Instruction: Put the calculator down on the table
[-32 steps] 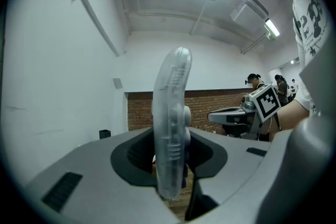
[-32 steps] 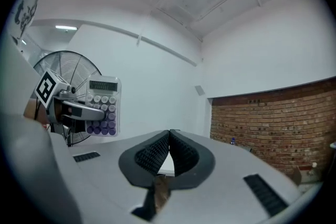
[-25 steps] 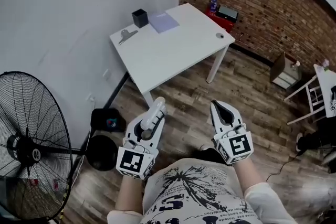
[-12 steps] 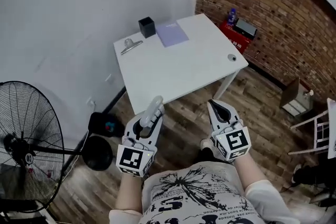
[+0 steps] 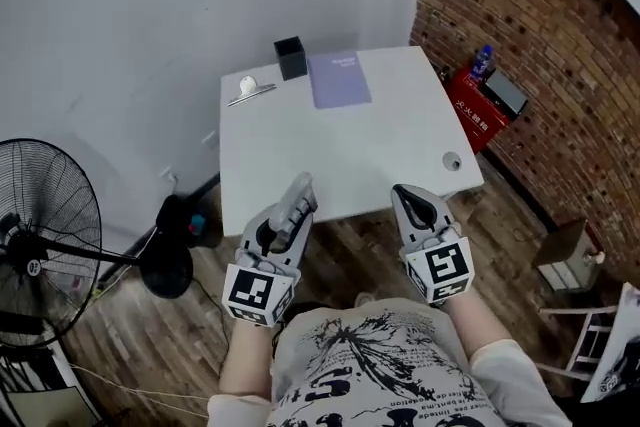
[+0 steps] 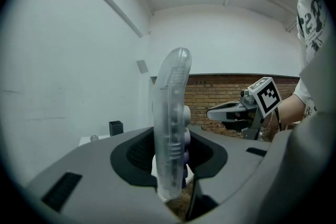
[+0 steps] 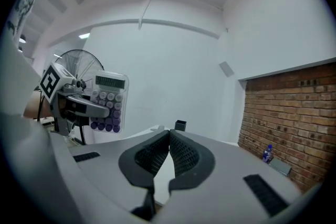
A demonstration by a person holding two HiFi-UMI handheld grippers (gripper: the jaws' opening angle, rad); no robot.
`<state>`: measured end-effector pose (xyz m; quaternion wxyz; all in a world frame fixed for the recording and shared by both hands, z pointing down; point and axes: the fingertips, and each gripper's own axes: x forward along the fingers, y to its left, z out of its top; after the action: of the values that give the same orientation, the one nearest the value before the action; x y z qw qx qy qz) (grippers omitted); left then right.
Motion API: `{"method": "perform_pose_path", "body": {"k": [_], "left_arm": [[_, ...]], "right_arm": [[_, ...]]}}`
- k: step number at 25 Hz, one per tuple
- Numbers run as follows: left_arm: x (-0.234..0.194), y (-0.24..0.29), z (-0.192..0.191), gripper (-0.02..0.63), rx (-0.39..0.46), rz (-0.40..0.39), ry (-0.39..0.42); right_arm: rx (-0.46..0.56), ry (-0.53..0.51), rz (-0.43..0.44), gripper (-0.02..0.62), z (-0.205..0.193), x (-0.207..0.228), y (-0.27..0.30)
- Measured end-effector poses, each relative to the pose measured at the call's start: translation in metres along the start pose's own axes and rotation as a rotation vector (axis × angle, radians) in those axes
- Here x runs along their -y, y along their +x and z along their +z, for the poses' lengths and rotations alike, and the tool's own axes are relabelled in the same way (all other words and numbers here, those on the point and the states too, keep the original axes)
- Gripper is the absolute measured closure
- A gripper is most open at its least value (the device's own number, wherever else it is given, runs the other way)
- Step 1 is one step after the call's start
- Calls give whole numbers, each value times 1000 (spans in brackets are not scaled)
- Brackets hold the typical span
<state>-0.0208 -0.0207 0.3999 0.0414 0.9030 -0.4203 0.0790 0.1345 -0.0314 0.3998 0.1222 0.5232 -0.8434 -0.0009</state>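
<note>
A clear-cased calculator (image 6: 170, 128) with purple keys stands on edge between the jaws of my left gripper (image 5: 285, 215), which is shut on it. From the right gripper view the calculator (image 7: 106, 102) shows its display and keys. My right gripper (image 5: 420, 210) is shut with nothing in it. Both grippers hover just short of the near edge of the white table (image 5: 350, 150), above the wooden floor.
On the table stand a black pen cup (image 5: 291, 58), a purple notebook (image 5: 338, 79), a metal clip (image 5: 248, 90) and a small round thing (image 5: 452, 161). A floor fan (image 5: 45, 230) is at the left. A red box (image 5: 484, 110) sits by the brick wall.
Both grippers have come up close to the table, which now lies straight ahead. The calculator stays in the left gripper. The fan has slid to the left.
</note>
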Motion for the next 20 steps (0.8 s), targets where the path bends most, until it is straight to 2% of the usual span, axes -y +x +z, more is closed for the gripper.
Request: {"method": "perform_pose_path", "body": {"k": [4,9,15,20], "left_arm": [[3,37,-5,465,-38,31,-35],[-11,84,-23,465,-106,49,-14],[-52,148,-42,465,-159,20,-74],[-84,205,-84,465,-235,-30,-122]], "right_arm": [[2,36,44,580,-8,36,23],[35,97,49,580,-14,70,61],[-32,73,50,580,-28,101,125],[-87,88,60,580,-43,120,178]]}}
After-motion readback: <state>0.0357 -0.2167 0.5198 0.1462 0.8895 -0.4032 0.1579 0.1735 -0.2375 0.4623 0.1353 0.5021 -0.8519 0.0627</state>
